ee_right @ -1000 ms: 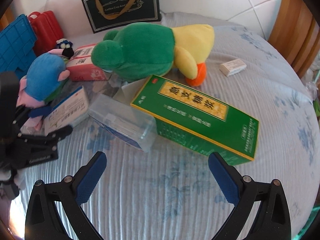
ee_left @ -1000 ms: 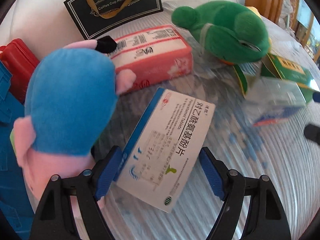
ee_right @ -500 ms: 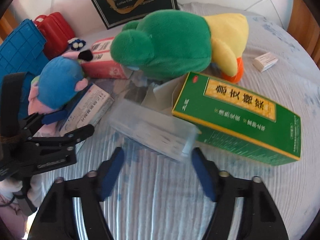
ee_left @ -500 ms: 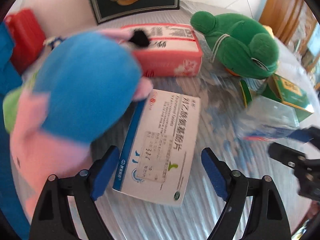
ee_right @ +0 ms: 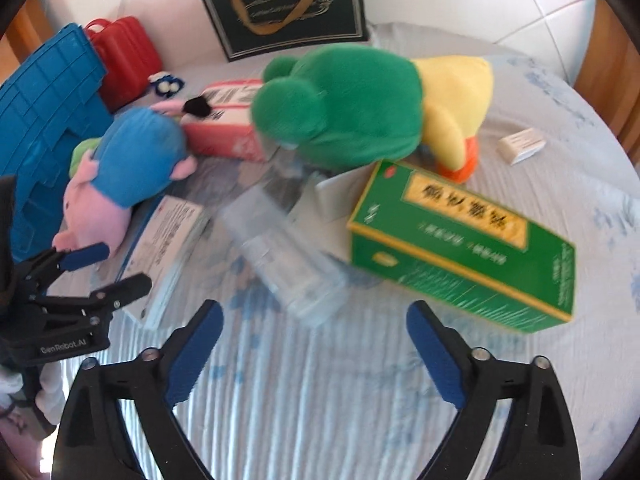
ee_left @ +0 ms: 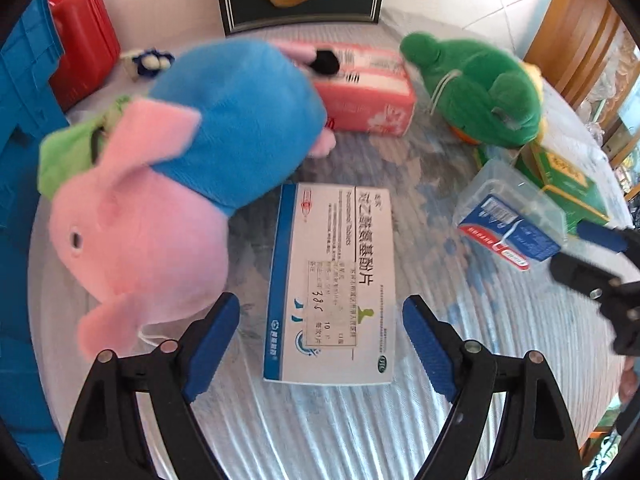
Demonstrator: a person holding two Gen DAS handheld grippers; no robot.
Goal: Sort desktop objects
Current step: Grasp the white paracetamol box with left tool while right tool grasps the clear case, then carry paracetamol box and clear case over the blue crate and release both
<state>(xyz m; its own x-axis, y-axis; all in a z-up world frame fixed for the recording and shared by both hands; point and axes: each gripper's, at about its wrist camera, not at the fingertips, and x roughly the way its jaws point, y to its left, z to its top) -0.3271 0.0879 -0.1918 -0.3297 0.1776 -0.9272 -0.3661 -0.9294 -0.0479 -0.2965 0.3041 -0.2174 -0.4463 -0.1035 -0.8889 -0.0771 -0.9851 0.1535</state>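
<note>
Surface: a table (ee_right: 360,400) under a pale striped cloth with blue flowers is seen; white tiles lie behind it.
Room: a blue crate (ee_right: 40,128), a red case (ee_right: 124,56) and a dark paper bag (ee_right: 288,8) are set along the far edge.
Left gripper (ee_left: 320,340): pointed steeply down, jaws spread; the near end of the white medicine box (ee_left: 332,280) lies between them, untouched.
Right gripper (ee_right: 316,344): pointed steeply down, jaws spread, nothing pinched; the clear plastic box (ee_right: 288,248) lies just beyond them.
Other things: a blue-and-pink plush (ee_left: 192,168) is seen beside the white box, a green plush (ee_right: 344,108) behind a green carton (ee_right: 460,248).
Change: the right jaws have just been opening; the white box is now squared between the left jaws.
</note>
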